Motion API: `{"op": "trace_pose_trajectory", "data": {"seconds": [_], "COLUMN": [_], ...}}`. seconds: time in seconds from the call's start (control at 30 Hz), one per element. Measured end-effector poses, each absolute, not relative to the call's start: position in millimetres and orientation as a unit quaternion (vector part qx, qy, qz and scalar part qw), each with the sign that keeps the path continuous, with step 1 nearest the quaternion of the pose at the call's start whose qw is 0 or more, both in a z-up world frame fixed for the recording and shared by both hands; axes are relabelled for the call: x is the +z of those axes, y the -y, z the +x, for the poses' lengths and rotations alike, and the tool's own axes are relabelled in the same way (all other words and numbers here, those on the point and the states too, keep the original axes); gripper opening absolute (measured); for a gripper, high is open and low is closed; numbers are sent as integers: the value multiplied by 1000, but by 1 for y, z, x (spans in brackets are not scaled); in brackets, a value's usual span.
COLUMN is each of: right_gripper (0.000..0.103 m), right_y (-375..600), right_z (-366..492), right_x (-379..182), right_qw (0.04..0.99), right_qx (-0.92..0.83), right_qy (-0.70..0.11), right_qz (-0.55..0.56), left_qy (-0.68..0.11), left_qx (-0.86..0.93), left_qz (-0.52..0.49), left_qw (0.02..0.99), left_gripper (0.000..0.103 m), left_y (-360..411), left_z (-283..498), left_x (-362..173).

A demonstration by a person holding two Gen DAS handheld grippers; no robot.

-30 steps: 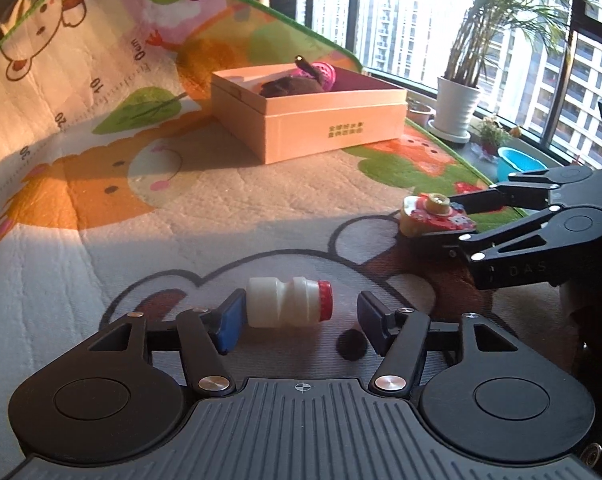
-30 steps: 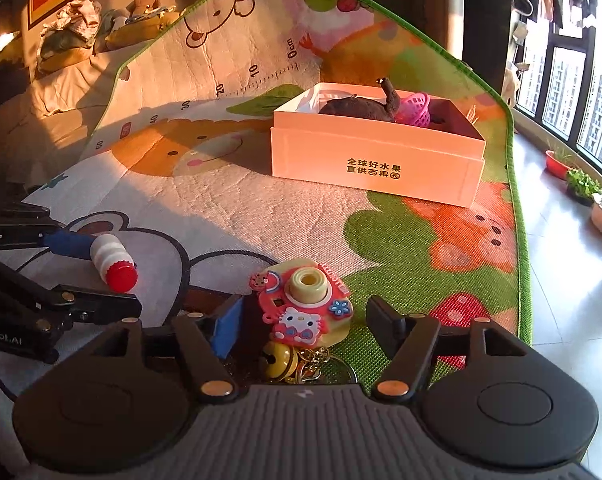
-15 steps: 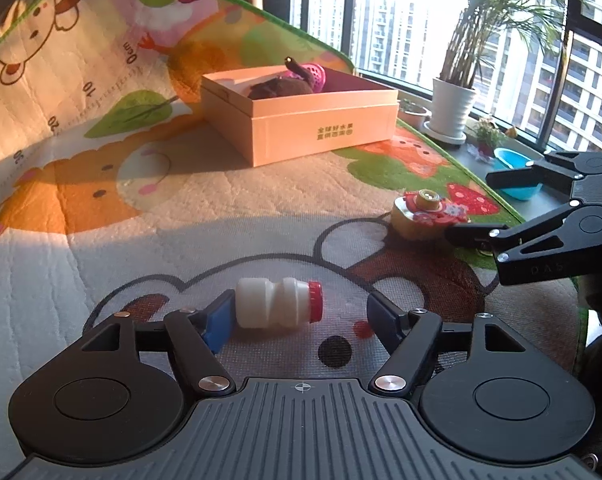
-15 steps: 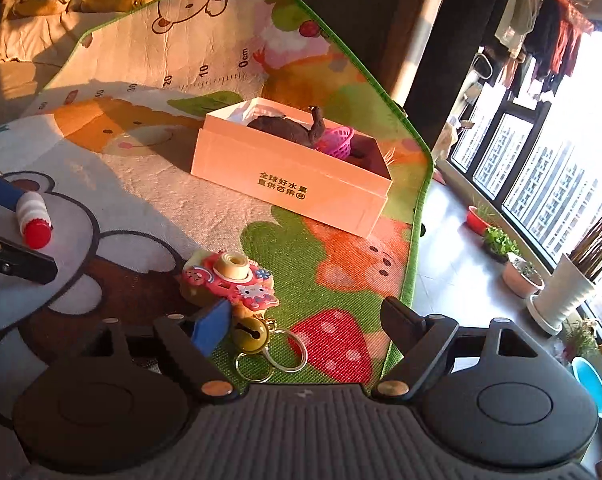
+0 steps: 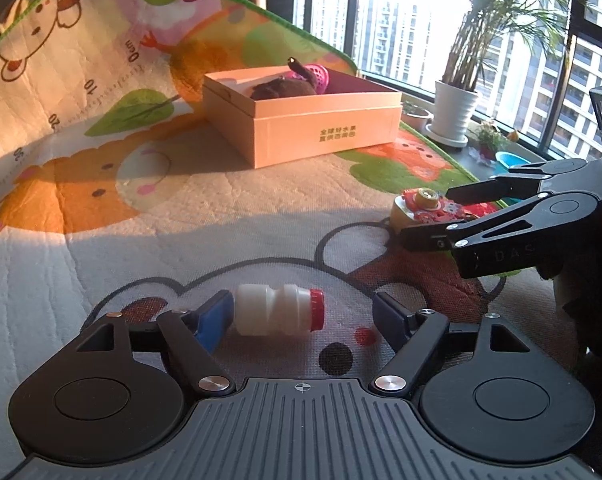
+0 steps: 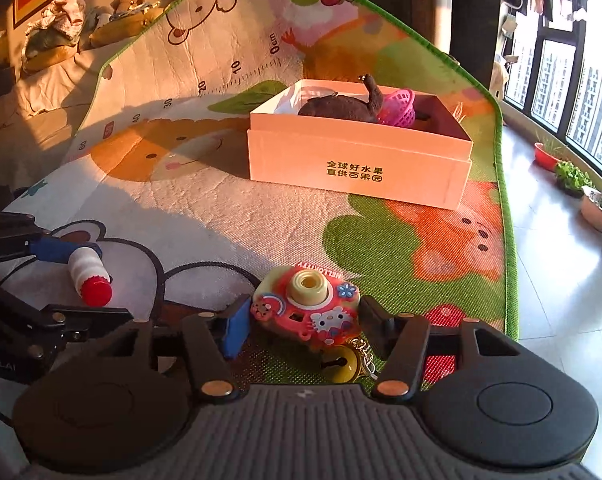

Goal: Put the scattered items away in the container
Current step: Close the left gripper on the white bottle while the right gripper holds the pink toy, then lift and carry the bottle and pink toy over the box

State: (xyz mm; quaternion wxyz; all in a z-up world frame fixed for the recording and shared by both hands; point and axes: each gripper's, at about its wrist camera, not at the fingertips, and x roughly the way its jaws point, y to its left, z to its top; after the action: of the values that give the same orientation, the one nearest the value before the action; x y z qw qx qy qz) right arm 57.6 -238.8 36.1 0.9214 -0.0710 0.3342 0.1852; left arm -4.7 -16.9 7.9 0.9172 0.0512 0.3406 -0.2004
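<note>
A small white bottle with a red cap [image 5: 279, 310] lies on its side on the play mat between the fingers of my open left gripper [image 5: 305, 314]; its base touches the left pad, the right pad stands apart. It also shows in the right wrist view [image 6: 89, 272]. A red toy camera keychain [image 6: 307, 312] lies between the fingers of my right gripper [image 6: 301, 326], which is closed in around it; the pads look to touch its sides. The camera also shows in the left wrist view [image 5: 423, 210]. The open pink box [image 6: 361, 160] stands farther back, holding a brown plush and a pink basket [image 6: 399, 108].
The mat's green edge [image 6: 505, 220] runs along the right, with bare floor and plant pots [image 6: 599, 210] beyond. A large white planter [image 5: 455, 114] stands by the window. Bedding and soft toys [image 6: 61, 36] lie at the far left.
My right gripper has come back over the toy camera and narrowed around it. My left gripper has stayed around the bottle, shifting only slightly.
</note>
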Motion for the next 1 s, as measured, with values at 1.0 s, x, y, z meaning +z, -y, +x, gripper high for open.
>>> {"op": "trace_pose_trajectory", "data": {"seconds": [1.0], "right_gripper": [58], "right_y": [289], "right_z": [73], "right_x": [139], "right_qw": [952], "right_qx": [216], "right_qy": [-205], "right_qz": [-65], "left_qy": [-241], "left_qx": [-226], "left_qz": [150], "left_qw": [932], "left_gripper": [48], "left_y": [73], "left_z": [33], "left_x": [96]}}
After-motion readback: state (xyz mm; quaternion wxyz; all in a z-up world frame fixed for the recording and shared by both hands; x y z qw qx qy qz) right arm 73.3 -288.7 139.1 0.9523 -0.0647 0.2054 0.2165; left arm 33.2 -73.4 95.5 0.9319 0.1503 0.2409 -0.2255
